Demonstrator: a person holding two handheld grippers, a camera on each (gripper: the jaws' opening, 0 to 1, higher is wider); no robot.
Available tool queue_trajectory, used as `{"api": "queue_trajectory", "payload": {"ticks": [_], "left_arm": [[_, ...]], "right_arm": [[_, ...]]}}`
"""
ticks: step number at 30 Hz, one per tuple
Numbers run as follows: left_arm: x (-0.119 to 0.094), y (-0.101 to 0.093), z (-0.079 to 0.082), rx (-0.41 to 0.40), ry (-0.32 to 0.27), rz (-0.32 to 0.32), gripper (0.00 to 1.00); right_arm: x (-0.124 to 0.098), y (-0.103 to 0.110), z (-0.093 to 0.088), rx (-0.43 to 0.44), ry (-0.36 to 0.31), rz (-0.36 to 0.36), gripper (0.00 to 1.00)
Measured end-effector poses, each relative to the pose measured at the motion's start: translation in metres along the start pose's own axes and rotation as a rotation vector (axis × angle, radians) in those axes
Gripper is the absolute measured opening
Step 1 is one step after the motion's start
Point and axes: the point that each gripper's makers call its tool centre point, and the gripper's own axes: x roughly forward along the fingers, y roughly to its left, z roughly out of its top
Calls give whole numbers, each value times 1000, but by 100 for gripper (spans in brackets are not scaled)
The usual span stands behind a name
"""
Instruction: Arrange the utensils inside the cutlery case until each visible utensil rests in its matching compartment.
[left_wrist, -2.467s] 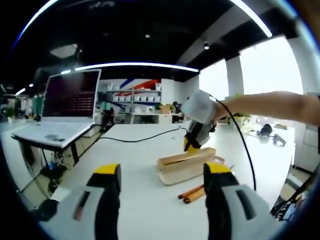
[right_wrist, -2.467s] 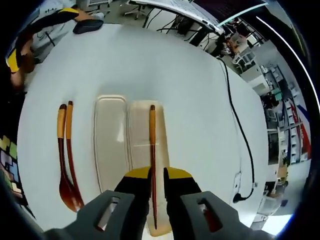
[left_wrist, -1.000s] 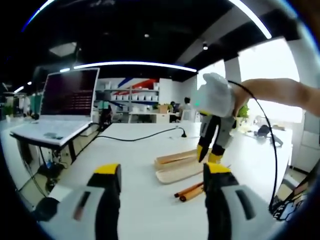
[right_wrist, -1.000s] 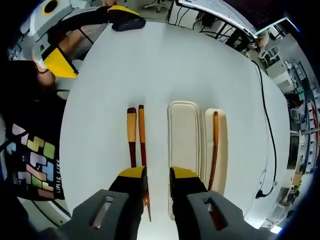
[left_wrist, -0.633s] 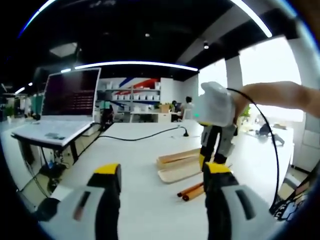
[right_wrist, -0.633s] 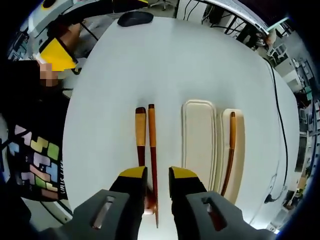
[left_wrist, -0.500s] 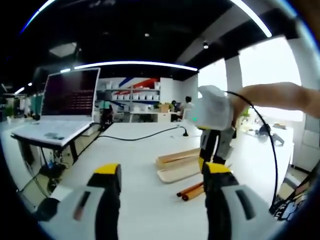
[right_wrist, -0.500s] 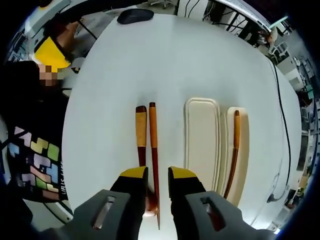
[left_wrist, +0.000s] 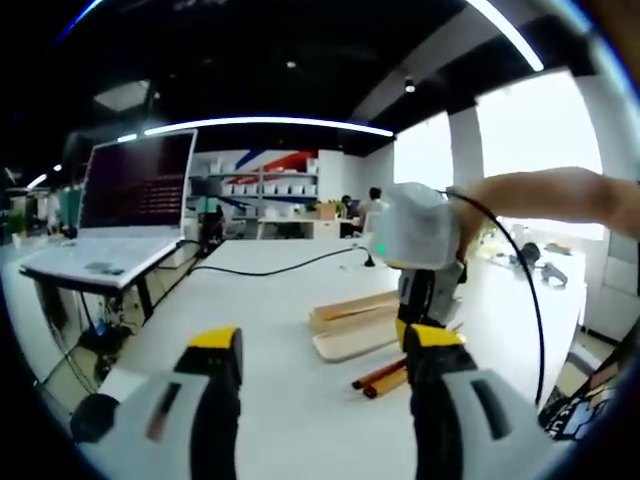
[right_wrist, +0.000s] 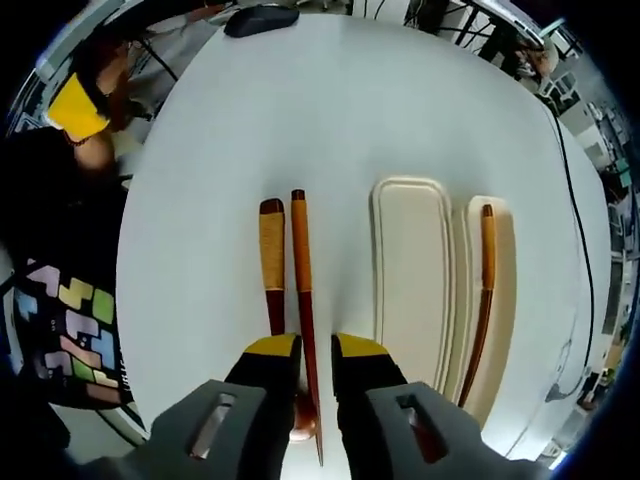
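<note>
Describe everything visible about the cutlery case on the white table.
The pale beige cutlery case looks like smooth plastic or light wood, made of two long trays with rounded corners lying flat side by side on the white table. In the right gripper view, the tray nearer the loose utensils holds nothing, and the far tray holds one brown chopstick with an orange end lying lengthwise. The two loose utensils lie parallel beside the case, apart from it. In the left gripper view it appears low and edge-on.

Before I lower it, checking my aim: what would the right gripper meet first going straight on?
Most likely the chopstick lying between the right gripper's open jaws on the table, beside the spoon.
</note>
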Motion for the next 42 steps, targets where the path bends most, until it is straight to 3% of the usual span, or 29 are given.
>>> {"api": "queue_trajectory", "payload": {"ticks": [5,13,14,16,20,33,42], "left_arm": [[-2,1,0,4,-1,4,70],[-4,5,1,-2,-5,16,70],[-3,6,1,-3,-7,17,70],[-4,6,1,-3,-6,17,70],[-3,5,0,-7,-2,12,70],[-3,4,0,-7,-5,10,71],[0,7,-1,-14,-2,20,72]], "right_arm": [[1,0,1,-39,19,-29,8],[1,1,1,-21,-30,-53,6],[2,3,2,-38,-23,-55,3],[1,2,3,-160,-16,-63,3],[0,1,3,-46,-25,-54,3],[-2,1,4,-31,-89,-28,2],[-3,3,4,-53,-56,13,2]]}}
